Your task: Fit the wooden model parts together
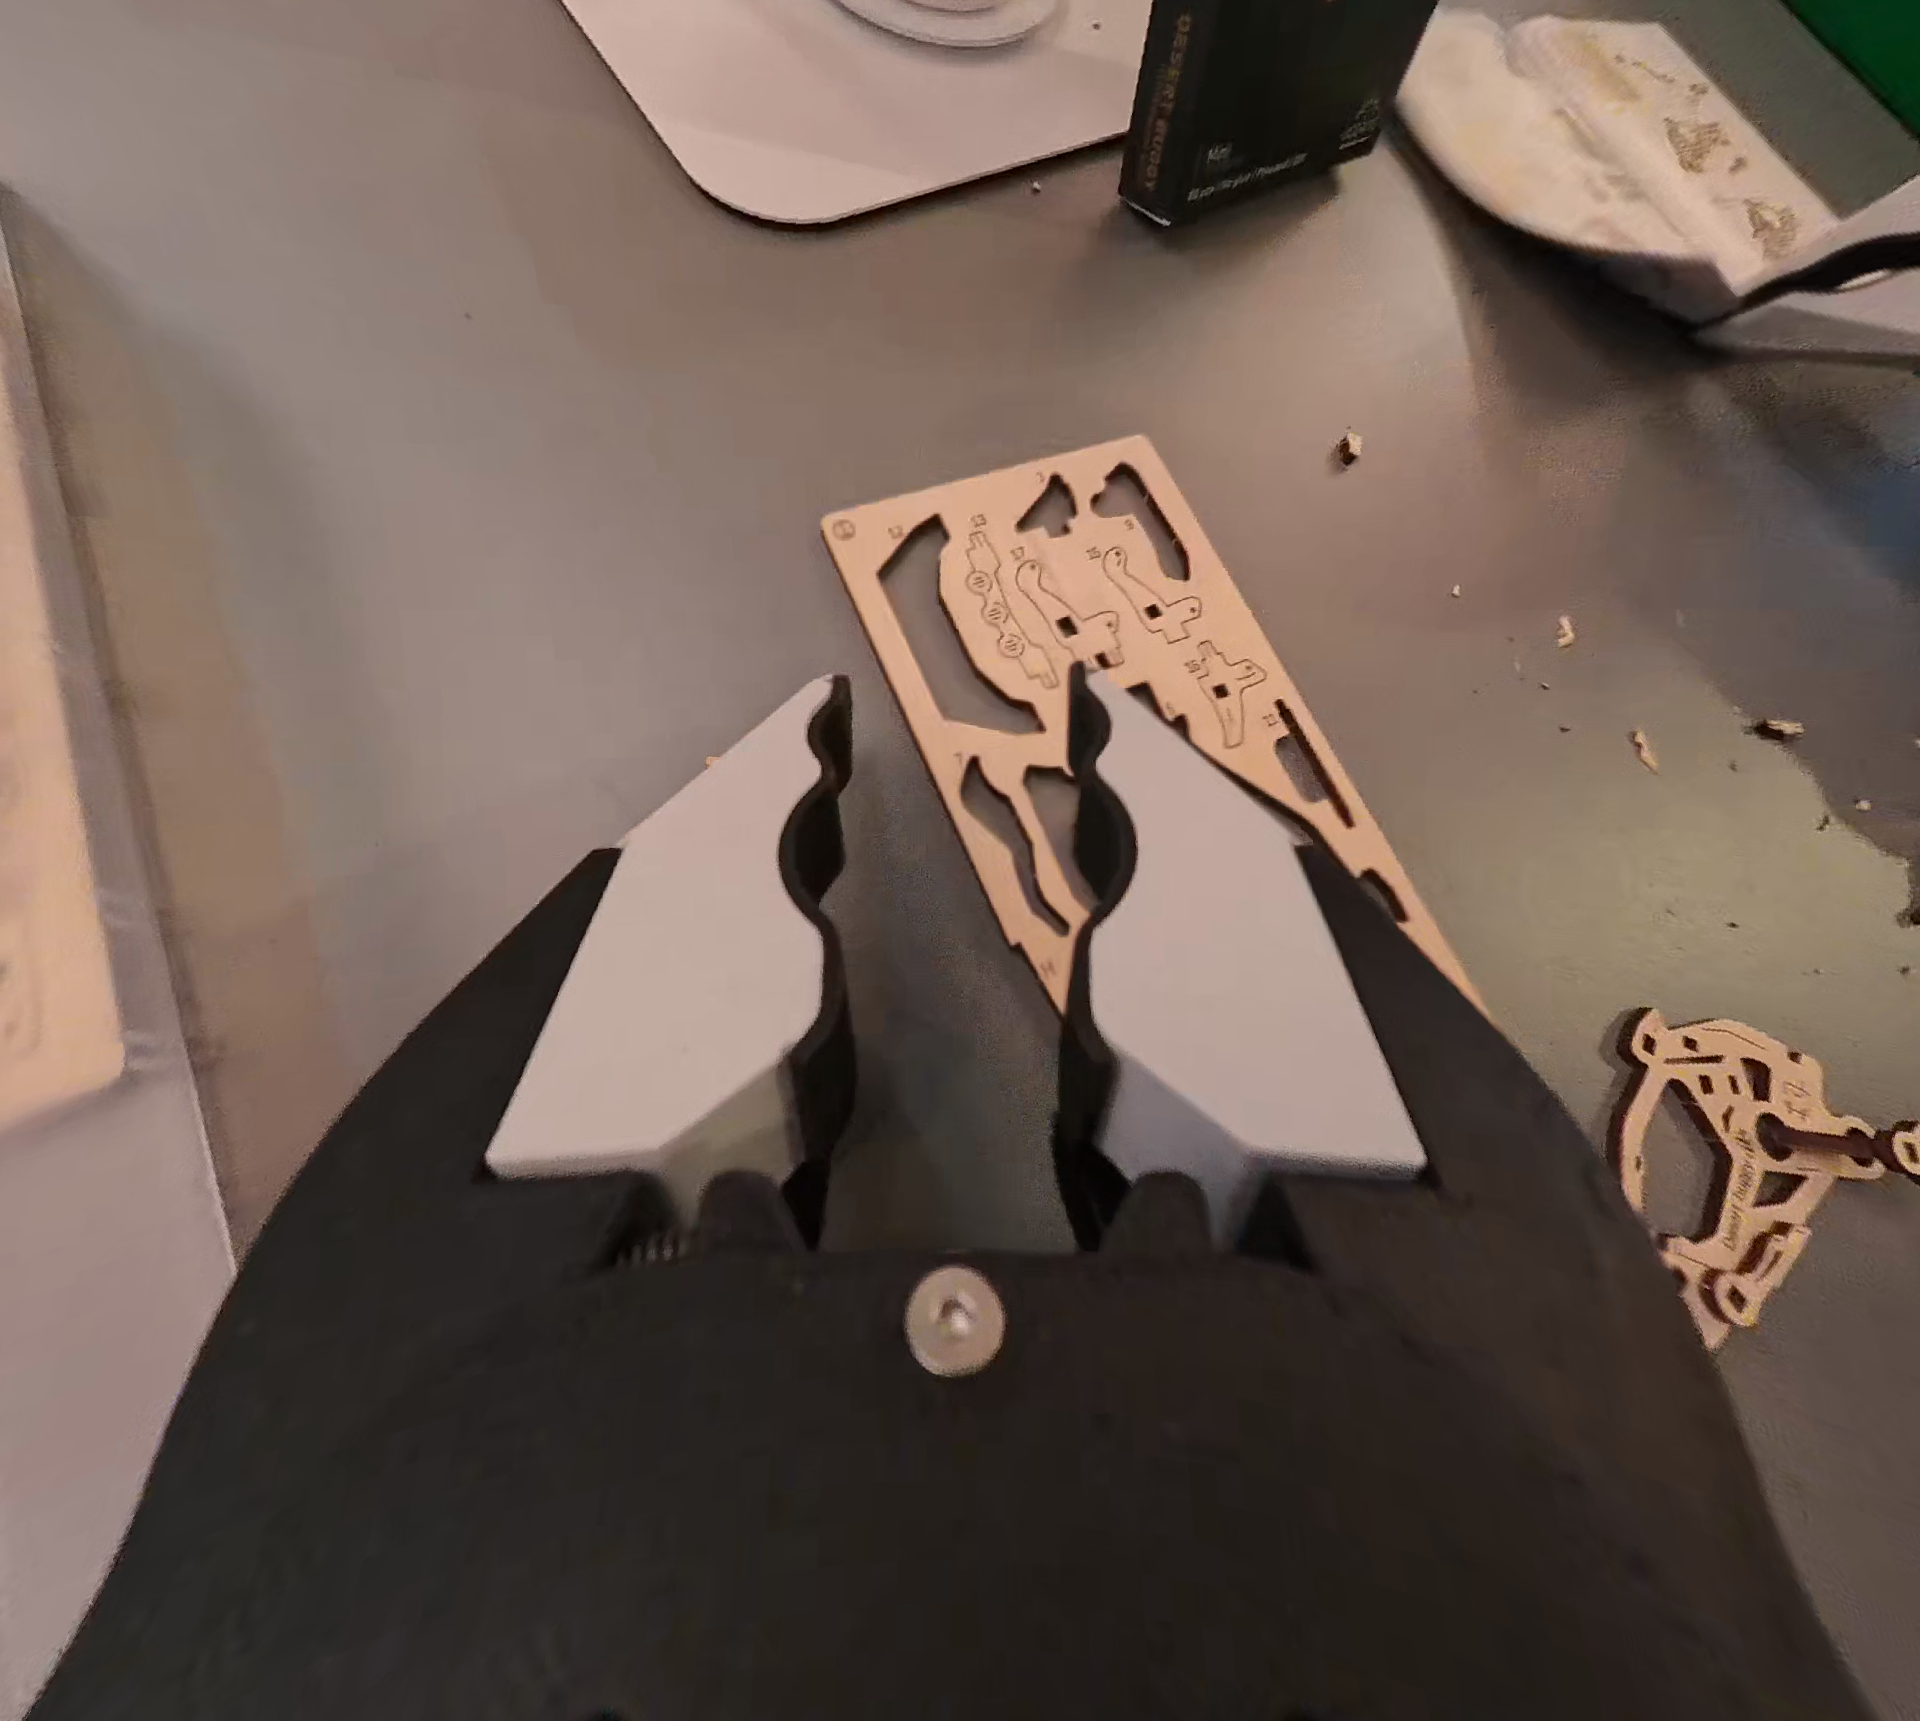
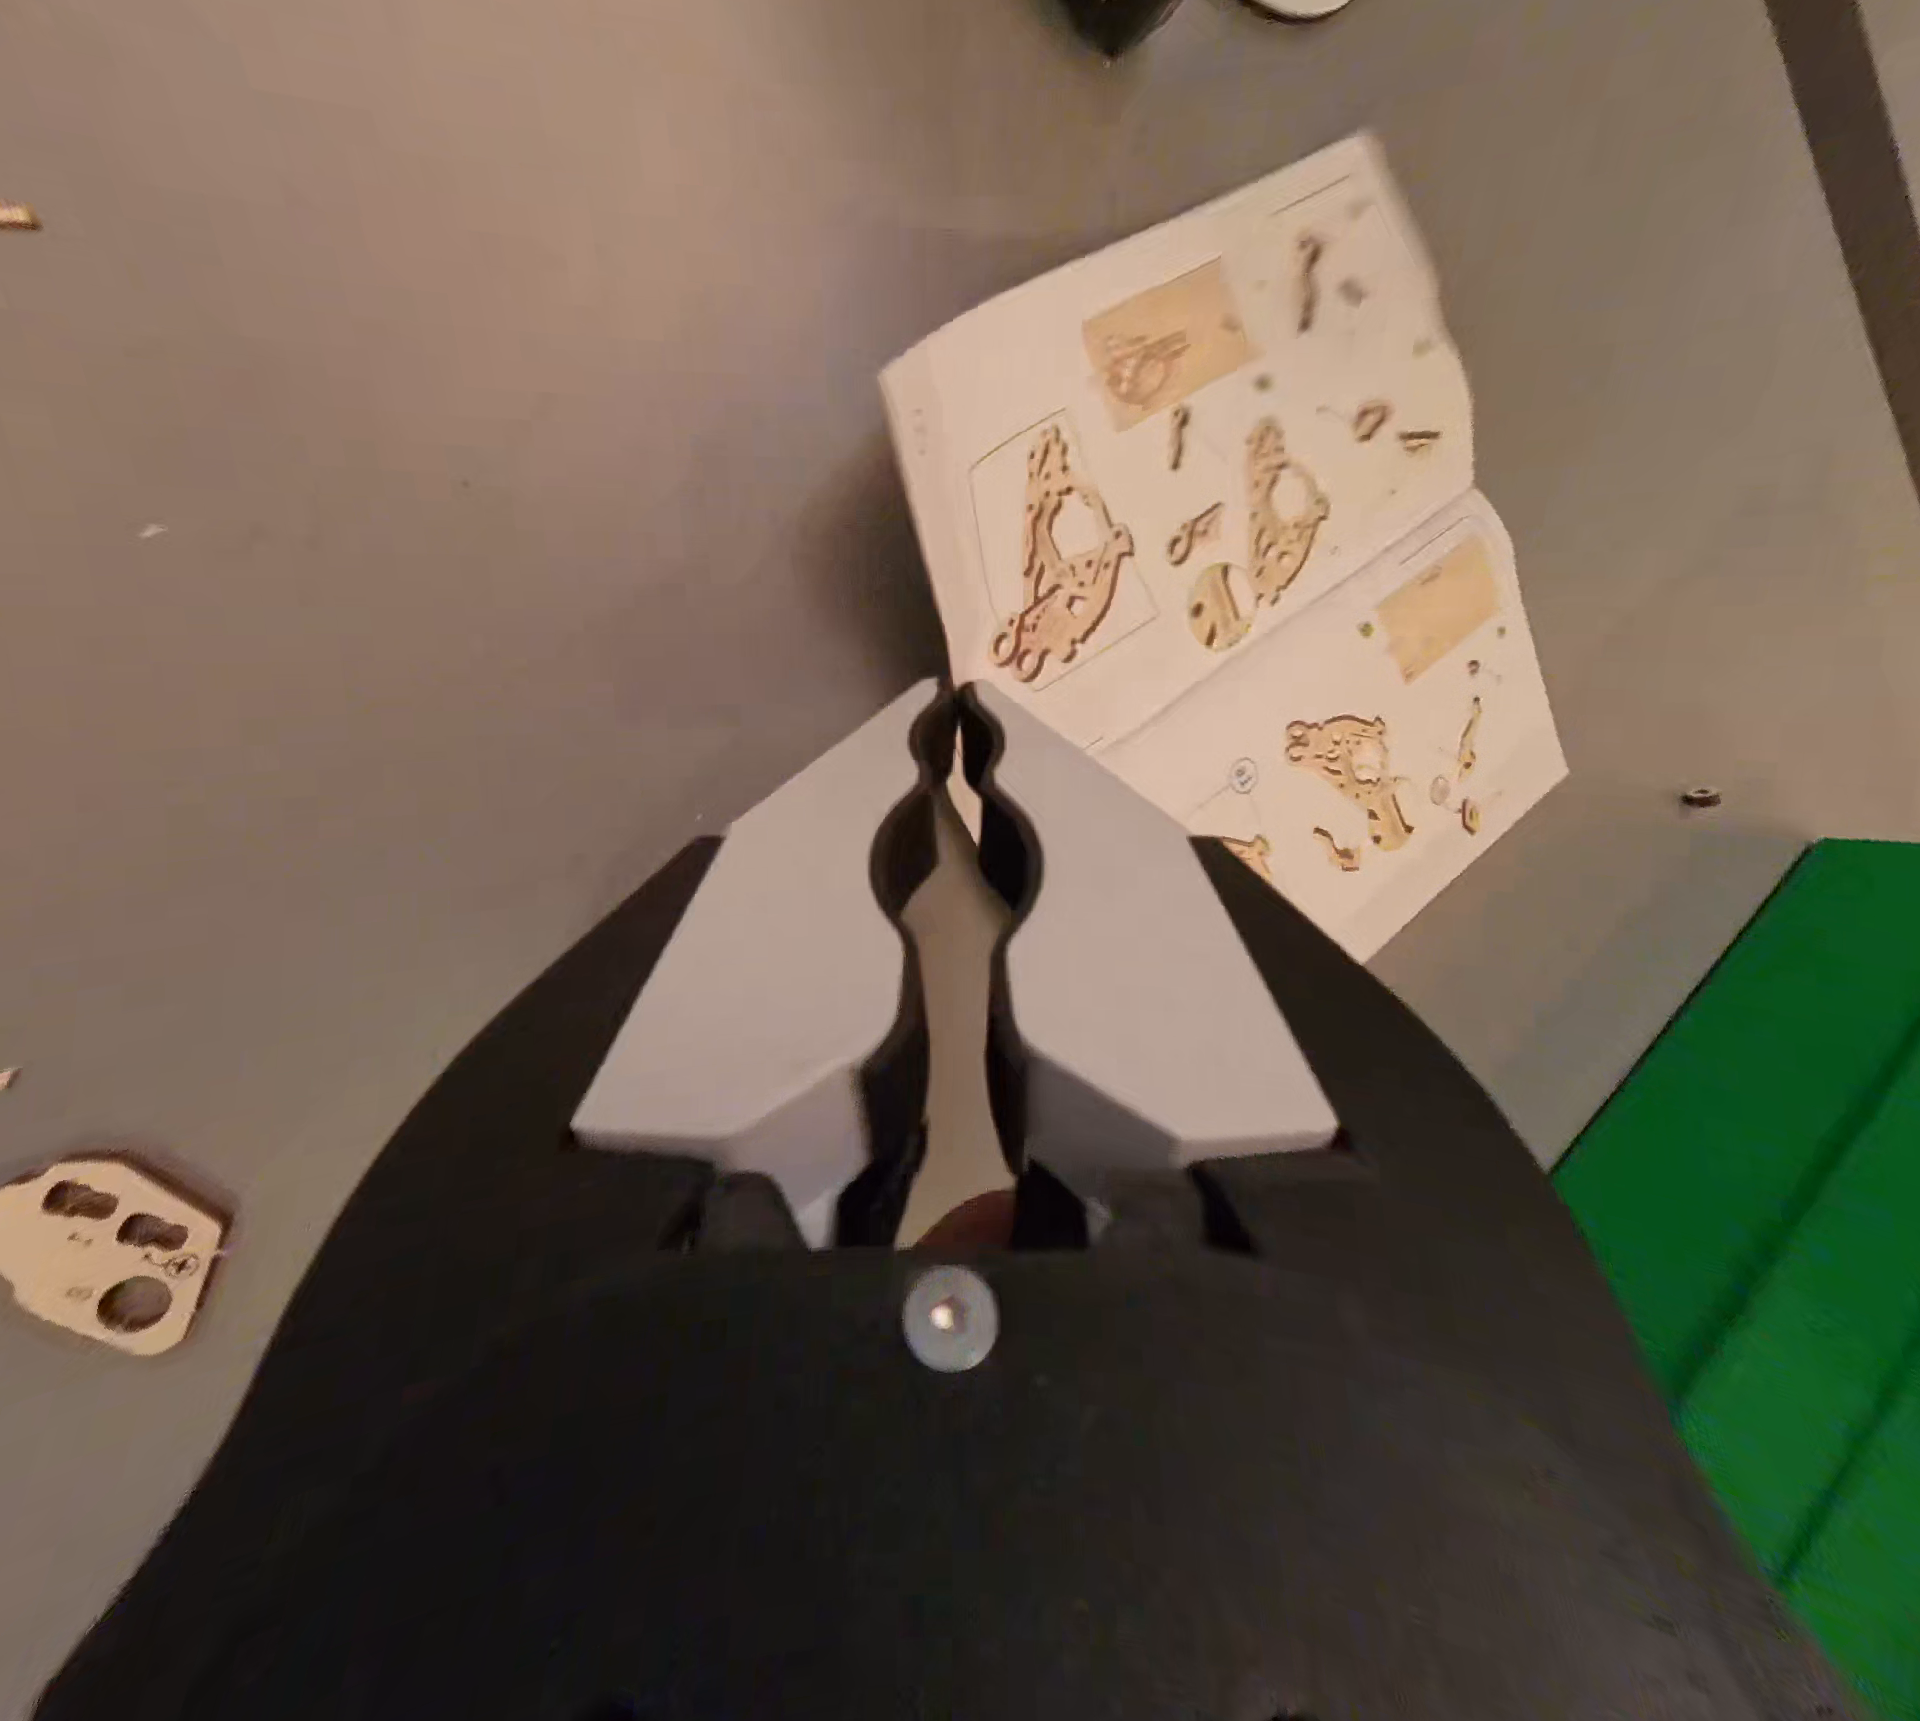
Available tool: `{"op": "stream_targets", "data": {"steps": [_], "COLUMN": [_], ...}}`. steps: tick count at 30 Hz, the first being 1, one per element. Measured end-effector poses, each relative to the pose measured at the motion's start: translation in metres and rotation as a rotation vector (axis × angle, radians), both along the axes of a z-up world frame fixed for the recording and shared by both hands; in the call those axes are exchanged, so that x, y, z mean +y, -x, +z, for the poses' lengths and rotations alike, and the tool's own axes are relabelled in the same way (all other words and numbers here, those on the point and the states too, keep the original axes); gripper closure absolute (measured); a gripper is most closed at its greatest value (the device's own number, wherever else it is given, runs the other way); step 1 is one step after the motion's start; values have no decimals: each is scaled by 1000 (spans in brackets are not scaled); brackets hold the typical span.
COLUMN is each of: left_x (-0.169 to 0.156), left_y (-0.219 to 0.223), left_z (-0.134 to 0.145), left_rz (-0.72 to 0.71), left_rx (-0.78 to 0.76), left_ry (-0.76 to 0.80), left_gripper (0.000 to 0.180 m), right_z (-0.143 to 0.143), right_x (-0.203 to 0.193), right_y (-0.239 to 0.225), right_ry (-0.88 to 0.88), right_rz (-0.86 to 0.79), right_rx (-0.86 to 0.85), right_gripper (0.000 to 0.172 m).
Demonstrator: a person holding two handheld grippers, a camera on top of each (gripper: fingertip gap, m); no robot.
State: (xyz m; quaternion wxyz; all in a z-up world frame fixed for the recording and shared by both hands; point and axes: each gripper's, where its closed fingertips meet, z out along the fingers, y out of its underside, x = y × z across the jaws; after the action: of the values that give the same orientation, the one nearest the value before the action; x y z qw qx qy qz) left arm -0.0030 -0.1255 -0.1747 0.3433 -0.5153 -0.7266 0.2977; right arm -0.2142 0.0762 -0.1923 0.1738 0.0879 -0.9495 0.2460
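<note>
A thin wooden parts sheet (image 1: 1091, 632) with several cut-outs lies flat on the grey table (image 1: 468, 424). My left gripper (image 1: 961, 684) is open above the sheet's near left edge. Its right finger (image 1: 1164, 840) overlaps the sheet and nothing is pressed between the pads. A partly built wooden model piece (image 1: 1745, 1162) lies to the right of it. My right gripper (image 2: 956, 697) is shut, its tips meeting on the near left corner of the open instruction booklet (image 2: 1195, 528). A sliver of white page shows between the pads. A flat wooden part (image 2: 104, 1266) with holes lies at the lower left.
A black product box (image 1: 1278, 9) stands at the back beside a white stand base (image 1: 831, 61). The booklet (image 1: 1579, 133) and my right gripper (image 1: 1829, 279) show at the right edge. A green mat (image 2: 1766, 1204) lies at the right. Wood crumbs (image 1: 1558, 632) are scattered about. There is about 30 cm between the tips of the two grippers. The partly built wooden model piece (image 1: 1745, 1162) lies some 20 cm from my left tips, 25 cm from my right tips.
</note>
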Motion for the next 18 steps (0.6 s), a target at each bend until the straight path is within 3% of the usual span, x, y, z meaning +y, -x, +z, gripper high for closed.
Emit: {"op": "stream_targets", "data": {"steps": [7, 11, 12, 14, 16, 18], "left_x": [1, 3, 3, 1, -2, -3], "left_y": [-5, -6, -6, -6, -6, -5], "left_z": [9, 16, 17, 16, 15, 16], "left_rz": [-14, -16, -15, -8, 4, 13], "left_rx": [10, 34, 46, 60, 70, 99], "left_ry": [58, 71, 75, 79, 87, 84], "left_gripper": [141, 140, 140, 140, 140, 140], "right_z": [38, 41, 49, 68, 82, 75], "right_x": [4, 15, 14, 9, 4, 6], "right_y": [-3, -21, -15, 15, 75, 136], "right_ry": [109, 57, 84, 170, 284, 332], "right_rz": [8, 62, 52, -39, -225, -429], "right_rx": [-87, -251, -254, -293, -271, -279], "right_gripper": [172, 121, 118, 138, 151, 129]}}
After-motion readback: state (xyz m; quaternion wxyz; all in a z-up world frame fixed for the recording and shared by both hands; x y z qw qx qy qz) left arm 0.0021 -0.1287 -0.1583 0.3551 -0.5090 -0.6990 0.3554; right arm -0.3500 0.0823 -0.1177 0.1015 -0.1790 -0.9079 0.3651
